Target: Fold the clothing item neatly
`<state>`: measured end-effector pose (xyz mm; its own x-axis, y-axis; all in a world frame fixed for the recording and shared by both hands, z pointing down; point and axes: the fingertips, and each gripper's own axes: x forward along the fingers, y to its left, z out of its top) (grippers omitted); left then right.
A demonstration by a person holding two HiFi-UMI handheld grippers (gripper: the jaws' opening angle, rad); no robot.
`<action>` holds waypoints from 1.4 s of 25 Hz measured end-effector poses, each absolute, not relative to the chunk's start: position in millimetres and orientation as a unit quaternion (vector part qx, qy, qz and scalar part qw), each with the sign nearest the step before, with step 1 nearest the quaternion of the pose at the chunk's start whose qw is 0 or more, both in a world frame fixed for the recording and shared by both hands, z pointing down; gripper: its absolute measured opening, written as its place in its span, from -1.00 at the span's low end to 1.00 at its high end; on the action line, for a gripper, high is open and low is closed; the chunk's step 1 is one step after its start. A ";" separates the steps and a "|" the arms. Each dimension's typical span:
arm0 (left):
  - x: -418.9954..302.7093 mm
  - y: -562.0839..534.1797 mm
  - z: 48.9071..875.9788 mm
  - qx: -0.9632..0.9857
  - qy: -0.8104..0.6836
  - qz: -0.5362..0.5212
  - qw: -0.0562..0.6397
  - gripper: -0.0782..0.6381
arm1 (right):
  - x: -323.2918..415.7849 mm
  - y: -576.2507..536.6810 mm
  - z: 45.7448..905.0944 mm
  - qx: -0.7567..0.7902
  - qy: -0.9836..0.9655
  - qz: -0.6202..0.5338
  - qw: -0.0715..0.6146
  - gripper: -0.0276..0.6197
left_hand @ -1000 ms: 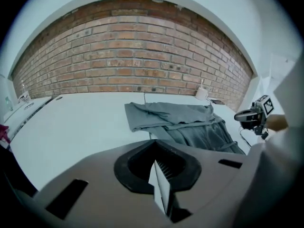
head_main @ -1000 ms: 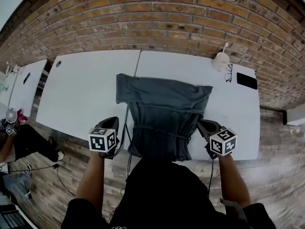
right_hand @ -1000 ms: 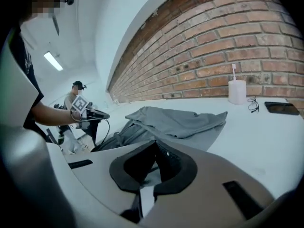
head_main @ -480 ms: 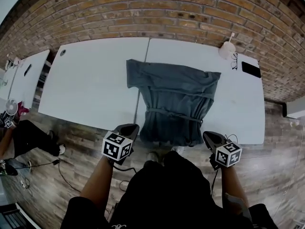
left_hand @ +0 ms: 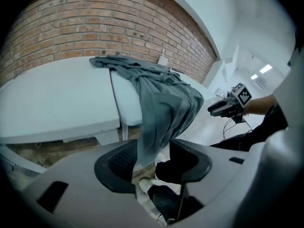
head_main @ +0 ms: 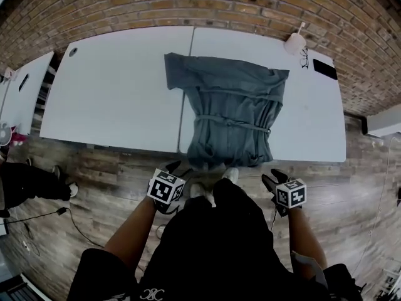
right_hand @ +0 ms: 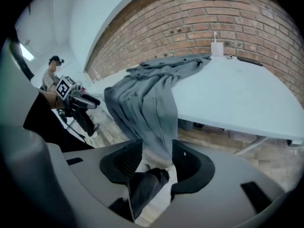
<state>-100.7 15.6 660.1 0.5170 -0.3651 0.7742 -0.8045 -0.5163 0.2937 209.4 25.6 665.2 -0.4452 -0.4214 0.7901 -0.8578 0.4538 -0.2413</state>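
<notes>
The garment [head_main: 232,99], grey, is laid flat on the white bench [head_main: 113,93], across the seam where two tops meet. Its upper part is spread wide toward the brick wall [head_main: 188,5]. A tie is drawn across the narrower lower part. The hem is draped over the near edge of the bench and hangs above the wooden floor [head_main: 94,180].

The left tongs [head_main: 177,168] are held off the near edge, just beside the left corner of the hem. In the left gripper view the left tongs [left_hand: 153,158] are opening. Their jaws are seen apart, and the hanging end of the garment [left_hand: 164,103] is seen in the gap. No pad is seen pressed on it.

The right tongs [head_main: 276,179] are held likewise at the right corner of the hem. In the right gripper view the right tongs [right_hand: 156,158] are also opening. Their jaws are apart, with the hanging garment [right_hand: 147,99] seen between them and not clamped.

At the far right corner of the bench a white cup [head_main: 294,42], a pair of glasses [head_main: 304,56] and a dark phone [head_main: 324,69] are noted, well apart from the garment's hem.

A second person is seen at the left of the right gripper view.
</notes>
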 end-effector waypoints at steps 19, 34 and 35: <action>-78.0 13.4 665.0 0.787 -0.294 0.320 0.438 -0.76 | 172.3 11.1 642.0 0.327 -0.830 0.374 0.253 -0.85; -93.2 -64.9 480.8 0.878 -0.242 0.082 0.405 -0.76 | 161.6 -68.8 472.9 0.266 -0.920 0.251 0.139 -0.85; -99.0 -78.1 473.4 0.876 -0.253 0.072 0.404 -0.76 | 164.1 -81.2 463.6 0.270 -0.922 0.247 0.128 -0.85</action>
